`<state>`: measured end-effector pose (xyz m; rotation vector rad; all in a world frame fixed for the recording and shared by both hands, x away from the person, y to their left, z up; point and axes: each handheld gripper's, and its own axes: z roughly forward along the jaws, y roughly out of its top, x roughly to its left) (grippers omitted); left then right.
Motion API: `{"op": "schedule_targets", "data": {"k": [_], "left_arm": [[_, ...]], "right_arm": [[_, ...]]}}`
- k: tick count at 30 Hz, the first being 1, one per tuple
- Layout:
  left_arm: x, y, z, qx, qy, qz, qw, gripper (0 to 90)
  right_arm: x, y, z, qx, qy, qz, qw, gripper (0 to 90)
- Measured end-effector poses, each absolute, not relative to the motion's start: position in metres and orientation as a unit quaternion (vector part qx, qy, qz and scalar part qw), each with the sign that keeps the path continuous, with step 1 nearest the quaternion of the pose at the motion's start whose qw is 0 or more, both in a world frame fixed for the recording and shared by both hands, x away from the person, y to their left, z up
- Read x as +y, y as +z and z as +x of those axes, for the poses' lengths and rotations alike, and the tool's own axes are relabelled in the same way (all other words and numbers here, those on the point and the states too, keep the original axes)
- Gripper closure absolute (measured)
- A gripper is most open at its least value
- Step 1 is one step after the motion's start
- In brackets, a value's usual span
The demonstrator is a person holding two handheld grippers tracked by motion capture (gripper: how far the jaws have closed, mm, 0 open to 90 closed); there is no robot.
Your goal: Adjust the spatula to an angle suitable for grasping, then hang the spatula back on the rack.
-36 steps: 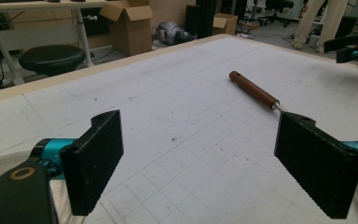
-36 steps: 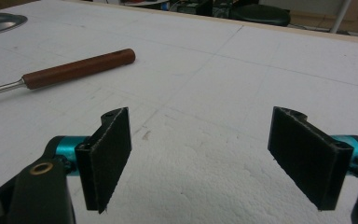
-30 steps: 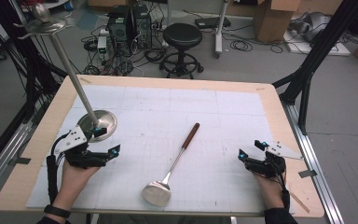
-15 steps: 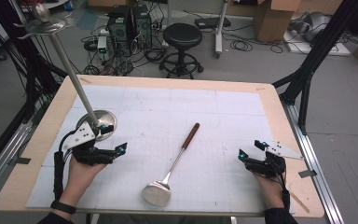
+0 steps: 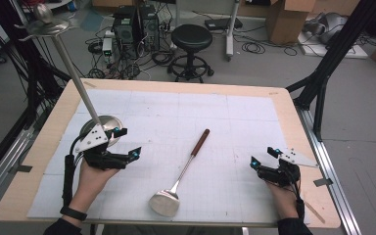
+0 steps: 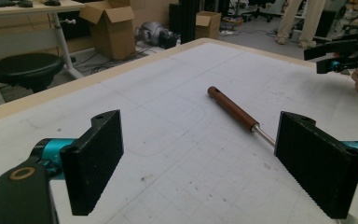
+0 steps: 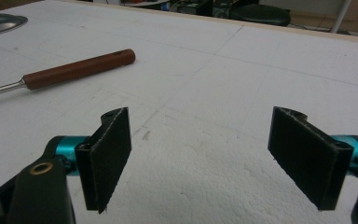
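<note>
Both grippers stand with their jaws spread wide and nothing between them. Left gripper (image 5: 127, 143) hovers over the white gridded mat (image 5: 235, 117) just in front of the round metal base (image 5: 108, 123) of a stand whose thin pole (image 5: 76, 78) slants up toward the far left. In its own view the spatula's brown wooden handle (image 6: 232, 108) lies ahead on the mat, between the two black pads but well beyond them. Right gripper (image 5: 263, 157) sits low near the table's right front edge, well apart from the spatula (image 5: 181, 176). That spatula lies flat near the mat's middle, metal blade (image 5: 164, 203) toward the person, handle pointing away.
</note>
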<state>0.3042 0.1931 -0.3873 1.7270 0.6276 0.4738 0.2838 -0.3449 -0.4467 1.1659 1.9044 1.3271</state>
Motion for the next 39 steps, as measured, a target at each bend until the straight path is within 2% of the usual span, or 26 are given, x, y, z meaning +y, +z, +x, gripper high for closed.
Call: {"op": "schedule_targets", "data": {"k": [25,39], "left_arm": [[0.118,-0.389,0.326,0.264,0.160,0.779,0.546,16.9],[0.065,-0.405,0.325,0.275,0.086,0.834,0.471,18.7]], "right_arm": [[-0.345,-0.447,0.284,0.708,0.493,0.428,0.270,20.3],[-0.345,-0.447,0.284,0.709,0.492,0.426,0.270,20.3]]}}
